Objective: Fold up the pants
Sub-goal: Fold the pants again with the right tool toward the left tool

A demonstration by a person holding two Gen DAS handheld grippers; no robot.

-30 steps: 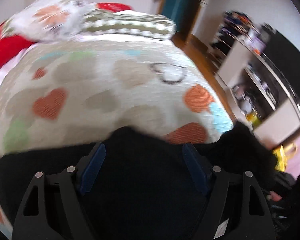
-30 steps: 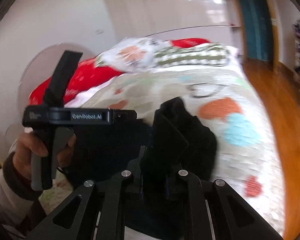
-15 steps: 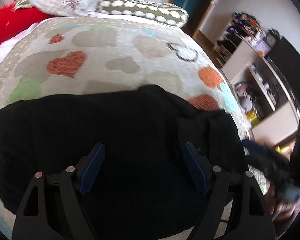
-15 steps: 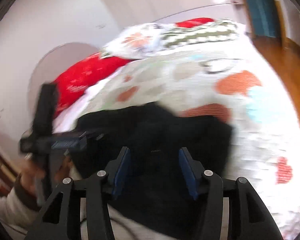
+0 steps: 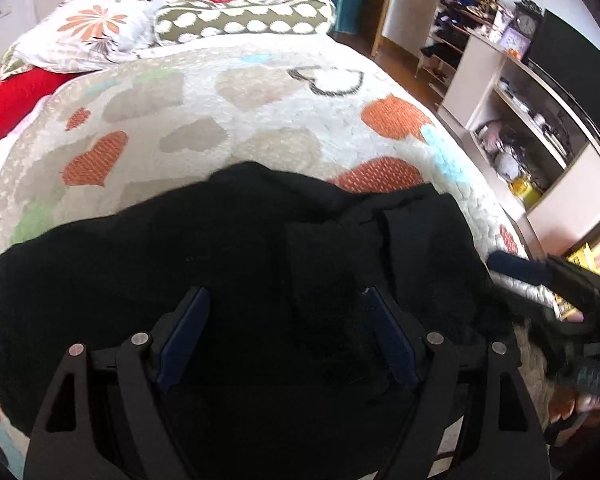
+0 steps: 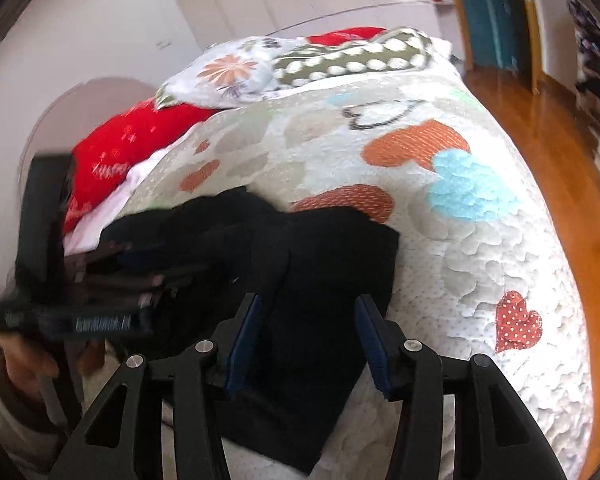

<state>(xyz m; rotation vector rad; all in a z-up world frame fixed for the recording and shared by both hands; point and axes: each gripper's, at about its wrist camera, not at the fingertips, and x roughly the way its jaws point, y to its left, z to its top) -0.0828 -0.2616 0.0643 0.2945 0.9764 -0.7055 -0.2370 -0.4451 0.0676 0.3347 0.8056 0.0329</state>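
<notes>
- Pants — black, spread in a low crumpled heap on the heart-patterned quilt, at the foot end, well apart from the pillows at the head
- A doubled layer is seen on the side of the pants nearest the shelving unit, with one straight edge and a square corner showing in the right wrist view
- Long axis judged to run across the quilt, side to side, not toward the pillows; exact leg and waistband positions cannot be told, the cloth being too dark
- Left gripper is held over the middle of the pants, jaws wide apart, nothing clamped; cloth lies below and between the pads, which are not seen pressing on it
- Right gripper is held over the folded edge on the shelving side of the pants, jaws part open and closing slightly; dark cloth is seen between them, no pinch visible
- Each gripper points down at the pants, with cloth running from beneath the tips toward the pillows
- Right gripper judged nearer a graspable edge; left is above flat cloth with no edge at the pads
- Next move judged to turn on finding the edge along that long axis
</notes>
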